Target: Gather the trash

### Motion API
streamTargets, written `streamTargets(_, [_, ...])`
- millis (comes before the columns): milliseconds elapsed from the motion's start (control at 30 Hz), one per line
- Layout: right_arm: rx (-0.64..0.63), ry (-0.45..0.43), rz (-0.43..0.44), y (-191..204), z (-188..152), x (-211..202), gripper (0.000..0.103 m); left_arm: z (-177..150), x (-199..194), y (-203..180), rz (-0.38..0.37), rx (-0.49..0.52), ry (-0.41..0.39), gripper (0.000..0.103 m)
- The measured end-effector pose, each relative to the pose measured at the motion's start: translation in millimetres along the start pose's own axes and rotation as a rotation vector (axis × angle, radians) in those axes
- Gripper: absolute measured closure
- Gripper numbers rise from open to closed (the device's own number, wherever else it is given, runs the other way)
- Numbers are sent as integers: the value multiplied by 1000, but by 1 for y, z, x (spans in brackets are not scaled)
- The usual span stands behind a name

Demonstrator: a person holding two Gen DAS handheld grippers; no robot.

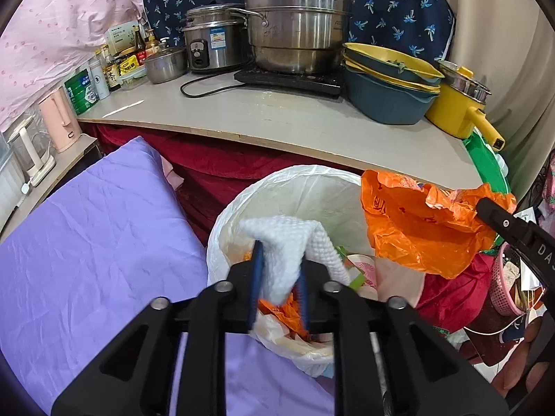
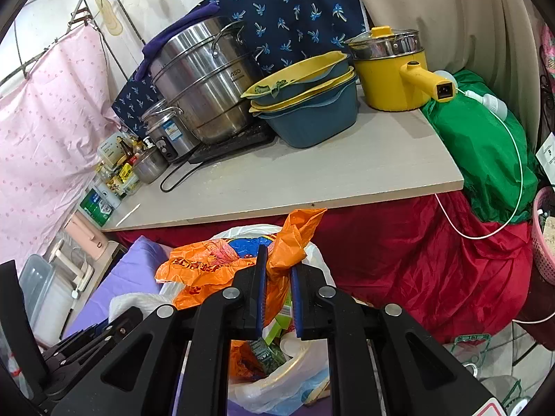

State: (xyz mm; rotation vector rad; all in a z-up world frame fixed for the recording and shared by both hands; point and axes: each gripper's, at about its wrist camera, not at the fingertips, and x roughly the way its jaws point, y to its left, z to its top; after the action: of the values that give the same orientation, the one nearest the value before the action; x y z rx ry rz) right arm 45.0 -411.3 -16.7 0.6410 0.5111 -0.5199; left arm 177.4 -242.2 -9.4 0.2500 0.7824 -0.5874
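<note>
Hanging over the white-lined trash bin [image 1: 295, 187], the left gripper [image 1: 277, 277] has a crumpled white paper towel [image 1: 288, 249] between its blue pads. Its jaws stand partly apart, and whether the pads press on the towel cannot be told; the towel droops down between them, directly above the bin's mouth. Inside the bin lie orange scraps, a green wrapper and a pale cup.

The right gripper [image 2: 277, 280] is clamped on an orange plastic bag [image 2: 222, 270], its jaws nearly together with a fold of the bag pinched between the pads. The bag bulges out to the left of the fingers and sits just above the bin's rim [image 2: 312, 253]. In the left wrist view the same bag [image 1: 416, 228] hangs at the bin's right edge, with one black finger of the right gripper [image 1: 503, 223] reaching into it from the right.

Behind the bin runs the pale bench [image 1: 277, 114], draped below with red cloth [image 2: 416, 270]. On the bench stand a tall steel steamer pot [image 1: 295, 20] on a black induction plate, a rice cooker [image 1: 211, 38], stacked blue and yellow basins [image 1: 385, 83] and a yellow electric pot [image 1: 454, 111]. A purple sheet [image 1: 97, 242] covers the surface to the left of the bin, and a pink basket [image 1: 503, 280] sits to the right.
</note>
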Motion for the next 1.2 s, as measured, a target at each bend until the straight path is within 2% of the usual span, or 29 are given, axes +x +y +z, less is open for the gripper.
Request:
streamTargets(67, [-8,9,5,4,-1,7,91,1,3,5,5,-16,-10,59])
streamTargets(200, [-30,28,17,18,-4,22,91,6,3,16,5,-37,-46,43])
streamTargets(400, [-57,54,42,41,-11,45,82,12,2,44,45,-108,-53,40])
streamTargets(467, [-73,65,39,48,-14,55,61,12,1,54,60,-139,-54,38])
streamTargets(633, [-101,81,43,59,-24,61,59,9,-5,75,93,-171,-61,36])
streamTargets(767, [-110,72,40,60,-28,50,57,4,-11,79,110,-171,-65,30])
streamTargets(1000, [-153,56,31,57,-33,16,52,-12,-26,72,107,-165,-60,28])
streamTargets(1133, [-212,48,21,61,-39,-2,46,-21,-36,64,113,-152,-59,27])
streamTargets(1200, [-246,40,17,64,-44,-12,44,-25,-42,60,119,-151,-61,21])
